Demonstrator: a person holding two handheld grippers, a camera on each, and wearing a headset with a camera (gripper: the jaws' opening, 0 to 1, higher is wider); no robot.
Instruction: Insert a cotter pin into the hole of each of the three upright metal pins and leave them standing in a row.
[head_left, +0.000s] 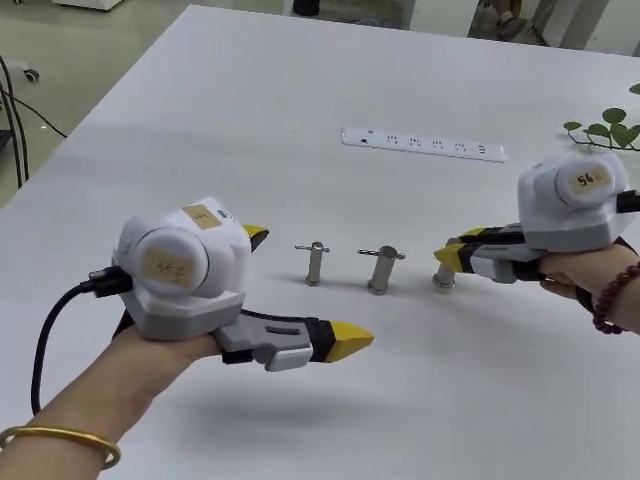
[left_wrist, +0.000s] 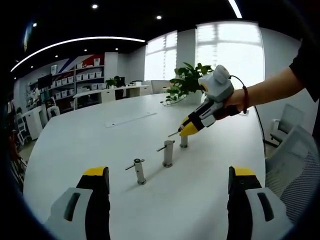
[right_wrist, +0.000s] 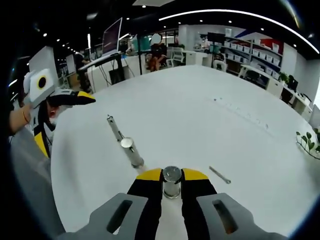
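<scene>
Three upright metal pins stand in a row on the white table (head_left: 250, 120). The left pin (head_left: 314, 263) and the middle pin (head_left: 380, 270) each carry a cotter pin across the top. My right gripper (head_left: 447, 258) is shut on the third pin (head_left: 443, 279), whose round top (right_wrist: 172, 174) sits between the yellow fingertips. A thin cotter pin (right_wrist: 220, 174) shows just beside the right jaw; I cannot tell whether it passes through the pin. My left gripper (head_left: 305, 287) hovers in front of the row, jaws wide open and holding nothing, and faces the pins (left_wrist: 139, 171).
A white power strip (head_left: 424, 144) lies further back on the table. A potted plant (head_left: 610, 128) stands at the far right edge. Office chairs (left_wrist: 295, 130) stand beyond the table's end.
</scene>
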